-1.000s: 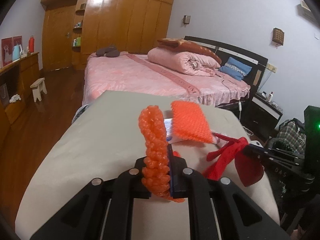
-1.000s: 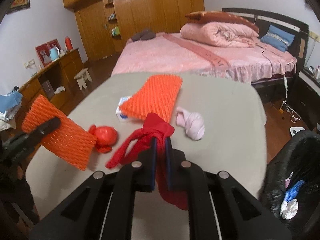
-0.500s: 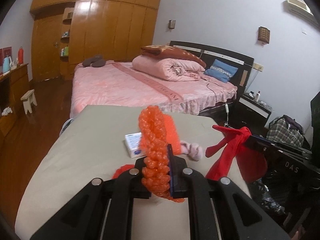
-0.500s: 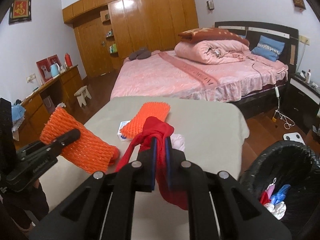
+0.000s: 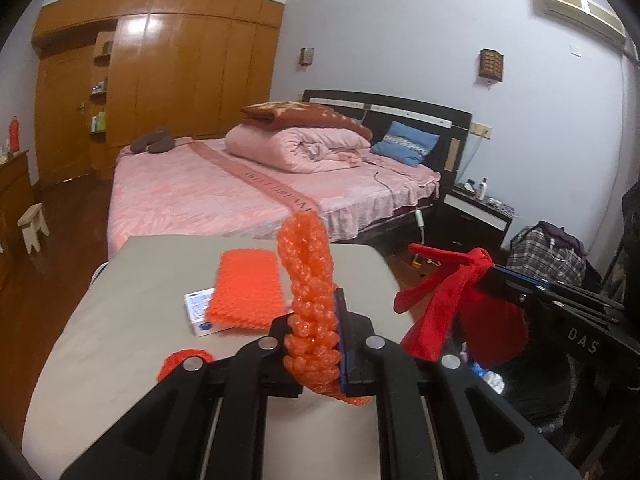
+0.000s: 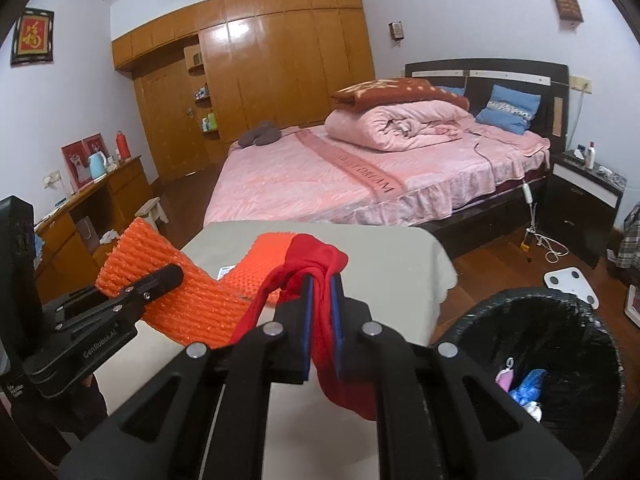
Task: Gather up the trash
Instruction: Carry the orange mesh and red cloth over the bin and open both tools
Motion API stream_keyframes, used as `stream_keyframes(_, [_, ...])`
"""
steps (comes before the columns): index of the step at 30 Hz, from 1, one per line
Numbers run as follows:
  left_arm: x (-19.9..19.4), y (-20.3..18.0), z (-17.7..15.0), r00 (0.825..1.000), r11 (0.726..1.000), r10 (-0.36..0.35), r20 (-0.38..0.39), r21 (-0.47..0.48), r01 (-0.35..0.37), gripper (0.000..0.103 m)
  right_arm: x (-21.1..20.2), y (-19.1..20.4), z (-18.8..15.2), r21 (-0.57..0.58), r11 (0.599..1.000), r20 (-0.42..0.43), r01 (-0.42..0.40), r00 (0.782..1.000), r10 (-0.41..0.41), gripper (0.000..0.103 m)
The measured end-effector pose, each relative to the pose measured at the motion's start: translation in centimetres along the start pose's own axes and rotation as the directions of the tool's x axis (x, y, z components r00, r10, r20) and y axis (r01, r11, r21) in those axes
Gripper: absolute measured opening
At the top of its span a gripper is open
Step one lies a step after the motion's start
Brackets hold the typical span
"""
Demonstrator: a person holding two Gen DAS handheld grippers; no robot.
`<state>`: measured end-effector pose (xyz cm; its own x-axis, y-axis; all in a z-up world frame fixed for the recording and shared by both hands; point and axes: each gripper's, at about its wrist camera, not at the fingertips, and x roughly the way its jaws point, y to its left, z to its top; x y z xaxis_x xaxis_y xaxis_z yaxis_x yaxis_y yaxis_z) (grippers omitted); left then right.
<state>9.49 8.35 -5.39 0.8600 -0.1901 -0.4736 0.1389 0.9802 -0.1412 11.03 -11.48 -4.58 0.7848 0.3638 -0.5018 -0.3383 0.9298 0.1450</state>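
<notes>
My left gripper (image 5: 318, 320) is shut on an orange foam net (image 5: 308, 264), which it holds up above the beige table (image 5: 120, 320). In the right wrist view that left gripper (image 6: 170, 276) and its net (image 6: 136, 252) show at the left. My right gripper (image 6: 320, 296) is shut on a red plastic bag (image 6: 316, 256) that hangs down between its fingers. From the left wrist view the right gripper (image 5: 494, 276) and the red bag (image 5: 452, 300) are off the table's right edge, over a black-lined trash bin (image 6: 560, 312).
On the table lie a second orange net (image 5: 248, 292), a white box (image 5: 198, 312) partly under it, and a small red scrap (image 5: 182, 360). The bin holds several scraps. A pink bed (image 6: 320, 176) stands behind, a nightstand (image 6: 580, 200) and a white scale (image 6: 572, 284) to the right.
Both grippers have lifted off the table and swung right with the net and the red bag still held. The bin has come further into the right wrist view.
</notes>
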Motion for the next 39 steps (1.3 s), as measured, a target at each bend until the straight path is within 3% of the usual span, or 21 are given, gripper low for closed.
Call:
stream_keyframes(27, [1.2, -10.8, 0.6, 0.982, 0.975, -0.190, 0.002, 0.121, 0.189, 0.011, -7.0, -9.6, -1.8, 0.083, 0.977, 0.060, 0.196, 0.978, -0.201, 0.008])
stream_keyframes(39, [3.5, -15.8, -0.4, 0.955, 0.940, -0.292, -0.053, 0.168, 0.297, 0.011, -8.5, -13.9, -4.3, 0.122, 0.949, 0.016, 0.292, 0.955, -0.296, 0.008])
